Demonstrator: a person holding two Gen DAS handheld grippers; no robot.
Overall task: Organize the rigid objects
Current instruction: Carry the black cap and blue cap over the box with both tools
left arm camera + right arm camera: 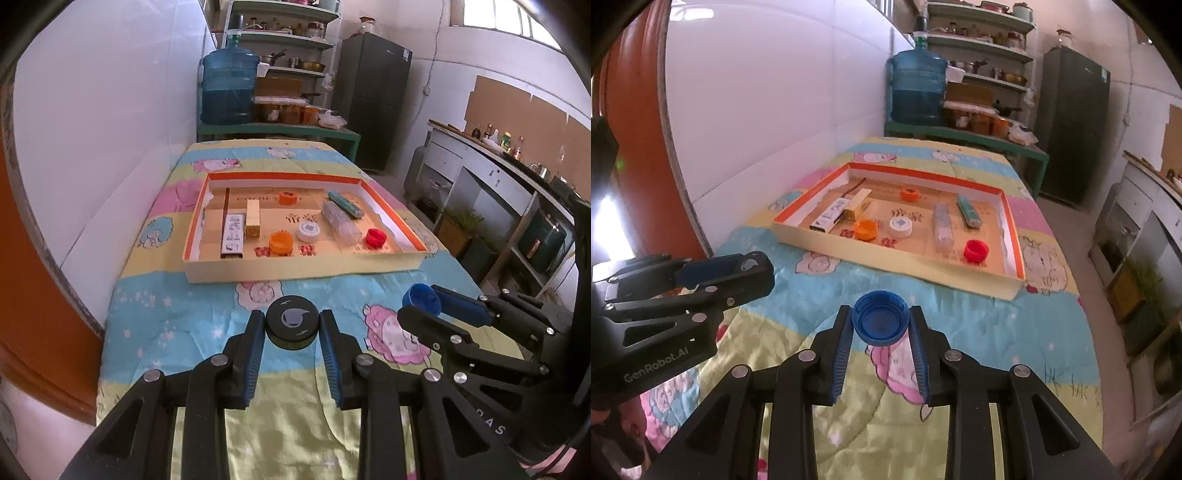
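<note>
My left gripper (292,322) is shut on a black round lid (292,320), held above the cartoon quilt in front of the tray. My right gripper (881,322) is shut on a blue bottle cap (881,321), open side towards the camera; it also shows in the left wrist view (422,298). The orange-rimmed cardboard tray (295,266) holds two orange caps (281,240), a white lid (308,231), a red cap (376,237), a clear tube (341,221), a teal stick (345,204) and small boxes (253,218). The left gripper shows at the left of the right wrist view (738,271).
The tray (886,254) lies mid-table on the quilt (177,314). A white wall runs along the left. A blue water jug (228,86), shelves and a dark fridge (373,96) stand behind the table. A counter (491,166) runs along the right.
</note>
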